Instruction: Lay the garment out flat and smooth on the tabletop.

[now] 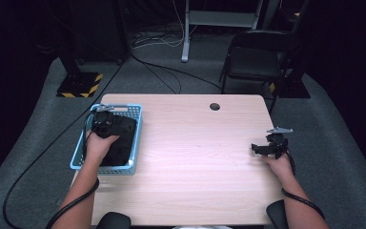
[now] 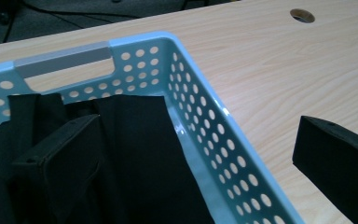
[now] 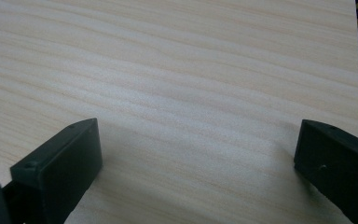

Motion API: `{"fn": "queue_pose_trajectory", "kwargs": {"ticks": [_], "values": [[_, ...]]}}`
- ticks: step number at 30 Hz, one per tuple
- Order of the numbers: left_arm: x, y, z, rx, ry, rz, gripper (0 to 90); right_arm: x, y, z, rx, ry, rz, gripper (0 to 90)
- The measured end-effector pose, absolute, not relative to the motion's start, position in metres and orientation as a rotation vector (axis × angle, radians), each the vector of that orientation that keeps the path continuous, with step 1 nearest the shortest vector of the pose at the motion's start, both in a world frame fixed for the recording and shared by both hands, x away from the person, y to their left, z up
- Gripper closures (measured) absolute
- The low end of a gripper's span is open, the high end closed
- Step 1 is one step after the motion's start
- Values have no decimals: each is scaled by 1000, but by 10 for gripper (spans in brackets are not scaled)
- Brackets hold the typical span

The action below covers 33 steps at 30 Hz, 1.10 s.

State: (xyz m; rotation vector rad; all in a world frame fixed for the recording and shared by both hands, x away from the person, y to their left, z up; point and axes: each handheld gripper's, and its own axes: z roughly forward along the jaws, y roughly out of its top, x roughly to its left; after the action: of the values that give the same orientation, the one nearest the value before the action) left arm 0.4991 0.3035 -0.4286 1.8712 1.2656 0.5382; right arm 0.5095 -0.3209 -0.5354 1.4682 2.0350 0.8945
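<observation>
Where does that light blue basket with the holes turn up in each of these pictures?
High view: the blue basket sits at the table's left edge, black cloth inside, the left gripper over it.
Left gripper view: its perforated wall runs from upper left to bottom centre, one jaw inside, one outside.
Right gripper view: bare wood, no basket.
Shared landmark: the round hole in the tabletop.

Black fabric in a light-blue perforated basket (image 1: 134, 138)

The black cloth (image 2: 135, 158) lies crumpled — folded over itself — inside the basket, filling most of it; the basket sits flat at the counter's (image 1: 200, 162) left edge, its handle slot at the far end.
</observation>
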Motion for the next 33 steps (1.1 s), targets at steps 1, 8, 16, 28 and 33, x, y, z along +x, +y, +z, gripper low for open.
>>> {"fn": "queue_pose_trajectory", "kwargs": {"ticks": [1,8,16,28,33], "values": [[500,305,-429,1874,1271,540,11,510,-321,-535,1468,2035,895,0],[504,317,-431,1864,1310,549,11,509,-321,-535,1469,2035,894,0],[507,328,-439,1856,1337,568,11,509,-321,-535,1467,2036,895,0],[512,341,-454,1857,1413,559,19,509,-321,-535,1465,2038,896,0],[514,342,-458,1857,1430,553,19,509,-321,-535,1464,2038,895,0]]}}
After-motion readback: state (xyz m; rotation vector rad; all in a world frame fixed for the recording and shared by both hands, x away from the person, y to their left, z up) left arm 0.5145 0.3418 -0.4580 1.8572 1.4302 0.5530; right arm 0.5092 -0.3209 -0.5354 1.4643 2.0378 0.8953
